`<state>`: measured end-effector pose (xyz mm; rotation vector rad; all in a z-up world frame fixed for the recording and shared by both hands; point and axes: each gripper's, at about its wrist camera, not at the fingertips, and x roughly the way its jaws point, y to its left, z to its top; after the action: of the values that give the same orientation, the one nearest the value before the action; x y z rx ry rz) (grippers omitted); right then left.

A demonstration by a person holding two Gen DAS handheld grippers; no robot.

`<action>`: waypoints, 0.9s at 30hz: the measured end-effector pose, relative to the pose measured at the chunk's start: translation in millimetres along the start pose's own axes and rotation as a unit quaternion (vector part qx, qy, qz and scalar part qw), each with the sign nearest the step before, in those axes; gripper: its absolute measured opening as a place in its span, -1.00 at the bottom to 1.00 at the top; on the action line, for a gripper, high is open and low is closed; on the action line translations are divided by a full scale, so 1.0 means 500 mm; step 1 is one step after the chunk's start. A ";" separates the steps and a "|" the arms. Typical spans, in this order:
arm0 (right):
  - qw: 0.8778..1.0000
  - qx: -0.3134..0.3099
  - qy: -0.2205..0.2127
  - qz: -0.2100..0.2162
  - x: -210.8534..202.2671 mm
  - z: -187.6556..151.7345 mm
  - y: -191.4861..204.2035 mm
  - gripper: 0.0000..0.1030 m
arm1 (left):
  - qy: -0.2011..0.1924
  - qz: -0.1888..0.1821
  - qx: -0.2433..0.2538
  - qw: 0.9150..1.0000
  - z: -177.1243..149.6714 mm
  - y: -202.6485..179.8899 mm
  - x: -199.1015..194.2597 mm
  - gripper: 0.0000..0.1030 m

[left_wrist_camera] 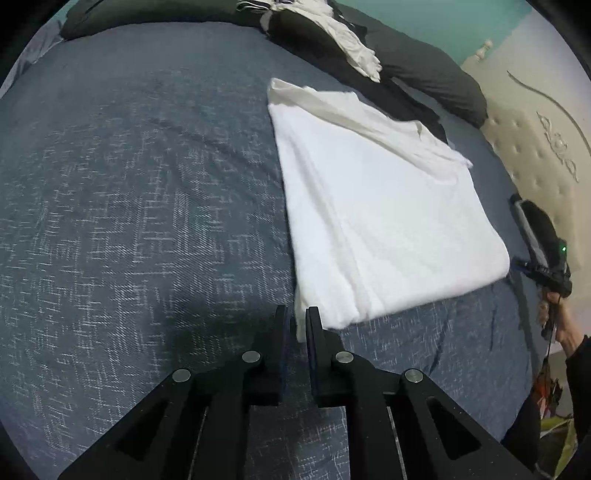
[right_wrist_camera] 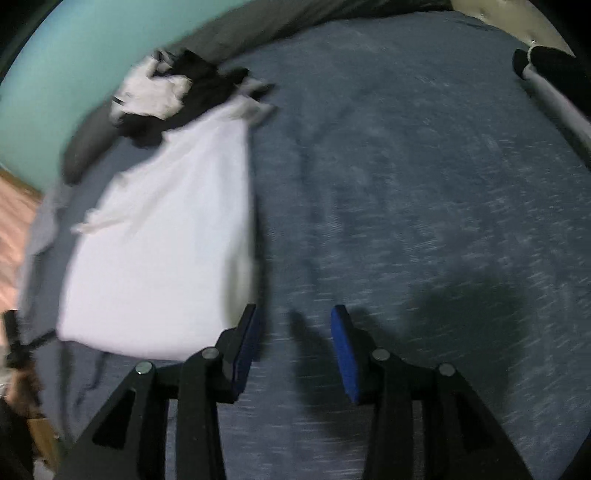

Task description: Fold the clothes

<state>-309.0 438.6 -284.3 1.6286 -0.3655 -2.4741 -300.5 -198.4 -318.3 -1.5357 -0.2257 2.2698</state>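
Observation:
A white garment (left_wrist_camera: 380, 214) lies folded into a thick rectangle on the blue bedspread (left_wrist_camera: 129, 203). My left gripper (left_wrist_camera: 298, 321) sits at its near corner. The jaws stand only a narrow gap apart, and a strip of the white cloth's edge shows in that gap without being pinched. In the blurred right wrist view the same garment (right_wrist_camera: 159, 251) lies to the left. My right gripper (right_wrist_camera: 295, 325) hangs open over bare bedspread (right_wrist_camera: 406, 184) just beside the garment's near right corner, with nothing between its blue pads (right_wrist_camera: 343, 350).
A heap of black and white clothes (left_wrist_camera: 325, 26) (right_wrist_camera: 166, 96) lies at the far side of the bed against a dark pillow (left_wrist_camera: 424, 70). A cream padded headboard (left_wrist_camera: 528, 147) rises on the right. A hand (left_wrist_camera: 554, 306) holds the other gripper there.

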 end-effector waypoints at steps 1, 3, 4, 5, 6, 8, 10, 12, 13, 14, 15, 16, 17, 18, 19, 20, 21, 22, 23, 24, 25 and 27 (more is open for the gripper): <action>1.000 -0.013 0.004 -0.008 0.007 0.000 0.008 -0.22 | -0.001 0.000 -0.002 1.000 0.001 0.001 -0.001 -0.82; 0.998 -0.047 0.010 -0.028 0.022 -0.003 0.032 -0.33 | -0.002 0.001 -0.004 1.000 0.004 -0.002 -0.003 -0.82; 0.998 -0.056 0.008 -0.027 0.024 -0.005 0.040 -0.34 | -0.002 0.001 -0.002 1.000 0.005 -0.004 -0.004 -0.82; 0.998 -0.065 0.006 -0.025 0.026 -0.008 0.048 -0.35 | -0.001 0.001 0.000 1.000 0.005 -0.004 -0.005 -0.82; 0.997 -0.074 0.004 -0.023 0.027 -0.011 0.057 -0.35 | 0.000 0.001 0.001 1.000 0.005 -0.004 -0.005 -0.82; 0.996 -0.093 -0.002 -0.012 0.023 -0.018 0.076 -0.35 | 0.000 0.000 0.002 1.000 0.007 -0.004 -0.006 -0.82; 0.994 -0.109 -0.001 -0.008 0.024 -0.023 0.091 -0.35 | 0.000 -0.001 0.000 1.000 0.007 -0.003 -0.004 -0.82; 0.992 -0.123 0.002 -0.009 0.027 -0.026 0.101 -0.35 | 0.001 -0.002 -0.001 1.000 0.005 -0.002 -0.001 -0.82; 0.992 -0.127 0.003 -0.011 0.030 -0.024 0.103 -0.35 | 0.002 -0.002 -0.002 1.000 0.004 -0.002 0.001 -0.82; 0.992 -0.126 0.003 -0.008 0.031 -0.021 0.104 -0.35 | 0.003 -0.003 -0.001 1.000 0.002 -0.003 0.002 -0.82; 0.992 -0.125 0.002 -0.004 0.032 -0.018 0.104 -0.35 | 0.004 -0.003 -0.001 1.000 0.000 -0.004 0.003 -0.82; 0.992 -0.123 0.003 0.000 0.034 -0.016 0.104 -0.35 | 0.005 -0.004 0.000 1.000 -0.001 -0.004 0.004 -0.82; 0.992 -0.123 0.005 0.005 0.036 -0.016 0.103 -0.35 | 0.006 -0.004 0.000 1.000 -0.002 -0.004 0.005 -0.82; 0.992 -0.125 0.011 0.005 0.040 -0.017 0.104 -0.36 | 0.007 -0.004 0.000 1.000 -0.003 -0.003 0.006 -0.82; 0.992 -0.125 0.018 0.004 0.046 -0.017 0.106 -0.37 | 0.007 -0.003 -0.001 1.000 -0.004 -0.002 0.007 -0.82; 0.992 -0.125 0.025 0.003 0.051 -0.018 0.107 -0.54 | 0.007 -0.003 -0.002 1.000 -0.005 -0.002 0.008 -0.82; 0.992 -0.123 0.031 0.004 0.057 -0.018 0.106 -0.78 | 0.007 -0.003 -0.003 1.000 -0.005 -0.001 0.008 -0.81; 0.992 -0.118 0.034 0.008 0.060 -0.019 0.101 -0.85 | 0.007 -0.003 -0.003 1.000 -0.005 -0.001 0.007 -0.81; 0.993 -0.115 0.035 0.010 0.061 -0.020 0.097 -0.92 | 0.007 -0.002 -0.003 1.000 -0.006 -0.001 0.007 -0.82; 0.993 -0.113 0.036 0.013 0.062 -0.021 0.094 -0.98 | 0.007 -0.002 -0.003 1.000 -0.006 -0.002 0.007 -0.82; 0.993 -0.109 0.036 0.015 0.062 -0.021 0.089 -0.98 | 0.007 -0.002 -0.002 1.000 -0.006 -0.002 0.006 -0.82; 0.995 -0.098 0.026 0.015 0.048 -0.031 0.079 -0.99 | 0.007 -0.001 -0.001 1.000 -0.006 -0.001 0.005 -0.82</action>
<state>-304.5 392.8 -299.8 1.5934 -0.1346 -2.3560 -298.5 -197.1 -321.6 -1.5514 -0.2254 2.2574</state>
